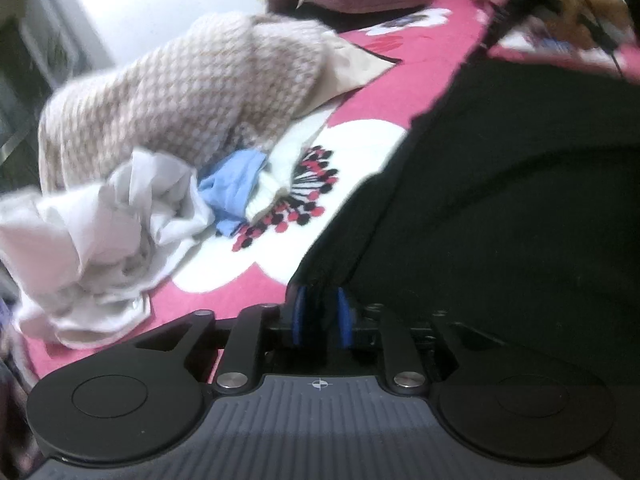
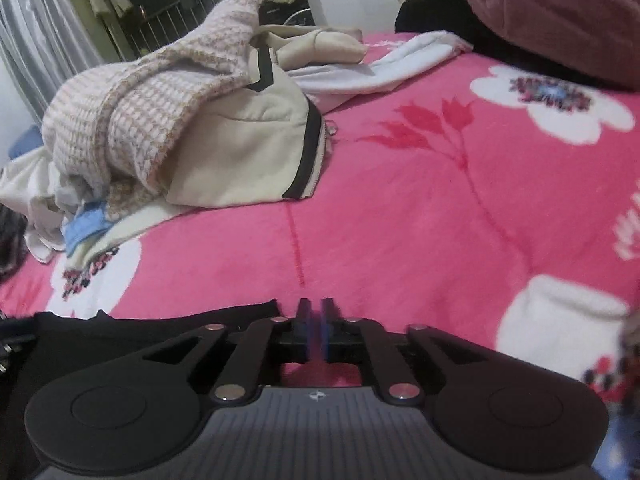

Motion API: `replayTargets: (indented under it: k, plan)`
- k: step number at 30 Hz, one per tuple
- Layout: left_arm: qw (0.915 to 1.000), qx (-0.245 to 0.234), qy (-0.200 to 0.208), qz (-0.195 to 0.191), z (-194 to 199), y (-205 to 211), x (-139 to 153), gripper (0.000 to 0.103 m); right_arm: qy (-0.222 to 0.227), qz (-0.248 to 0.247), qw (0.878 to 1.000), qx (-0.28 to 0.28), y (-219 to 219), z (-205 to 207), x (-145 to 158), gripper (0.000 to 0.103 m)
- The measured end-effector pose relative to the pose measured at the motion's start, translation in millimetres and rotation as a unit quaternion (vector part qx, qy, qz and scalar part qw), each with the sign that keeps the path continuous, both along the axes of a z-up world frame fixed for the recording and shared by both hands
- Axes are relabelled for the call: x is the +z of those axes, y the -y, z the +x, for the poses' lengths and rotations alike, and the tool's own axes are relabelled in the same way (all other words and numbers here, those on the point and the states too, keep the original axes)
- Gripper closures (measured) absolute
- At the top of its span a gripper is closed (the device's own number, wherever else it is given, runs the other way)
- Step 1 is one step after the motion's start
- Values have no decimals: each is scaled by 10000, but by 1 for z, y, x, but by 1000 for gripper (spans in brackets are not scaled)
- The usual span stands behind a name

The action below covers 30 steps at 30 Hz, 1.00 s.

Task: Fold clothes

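A black garment lies on the pink flowered blanket and fills the right of the left wrist view. My left gripper is shut on its near edge, black cloth between the blue pads. In the right wrist view the black garment shows only at the lower left. My right gripper is shut just right of that edge, low over the blanket; I cannot tell if it pinches cloth.
A pile of clothes lies to the left: a pink-beige knit sweater, a cream jacket with black trim, a white crumpled garment and a blue piece. A maroon pillow lies at the far right.
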<state>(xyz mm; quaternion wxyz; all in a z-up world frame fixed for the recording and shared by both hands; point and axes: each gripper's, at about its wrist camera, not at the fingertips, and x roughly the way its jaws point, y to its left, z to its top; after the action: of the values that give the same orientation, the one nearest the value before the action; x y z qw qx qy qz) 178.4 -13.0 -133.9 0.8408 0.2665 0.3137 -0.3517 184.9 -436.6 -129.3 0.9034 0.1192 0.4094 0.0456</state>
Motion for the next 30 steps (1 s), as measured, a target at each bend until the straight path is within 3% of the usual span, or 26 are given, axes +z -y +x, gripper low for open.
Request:
replayTargets:
  k: [1,2,4,6,10,14,17,20,22,24,26,30]
  plan:
    - [9990,262,-285,-245,10,-5,5,63,65,-112,9999,11,-2,-3,5,77]
    - [9958,523,-569,-489,19,-11,10,53,127,-206,9997,21,-3,-7,10,75]
    - [9833,1021,-1005,-1119,35,-28,17,52,216,-250,9994,34,-6,-15,19,74]
    - [9652,1508,-1310,-1690,49,-45,23,52,217,-220,9995,59,-9,-22,26,74]
    - [9312,2397,-1388,-2370,64,-86,43,52,277,-191,9993,167,-18,-48,47,74]
    - [9071,2820,-1673,-2641,49,-127,54,49,199,399,9989,131,-13,-83,65,72]
    - [8992,2811,-2065,-2640,27,-143,44,43,-44,958,9954,30,-8,-109,63,67]
    - [8972,2779,-2289,-2557,13,-141,28,42,-272,1335,9904,-233,-3,-132,54,67]
    - [8980,2824,-2222,-2538,8,-137,21,51,-359,1501,9871,-423,-2,-145,48,66]
    - [8940,2899,-2183,-2628,6,-137,17,92,-375,1683,9832,-599,-1,-160,44,65]
    - [8831,3012,-2181,-2863,9,-141,16,95,-346,1766,9811,-705,-2,-176,44,65]
    - [8708,3250,-2430,-2777,19,-142,6,91,-403,1798,9786,-912,-3,-205,38,65]
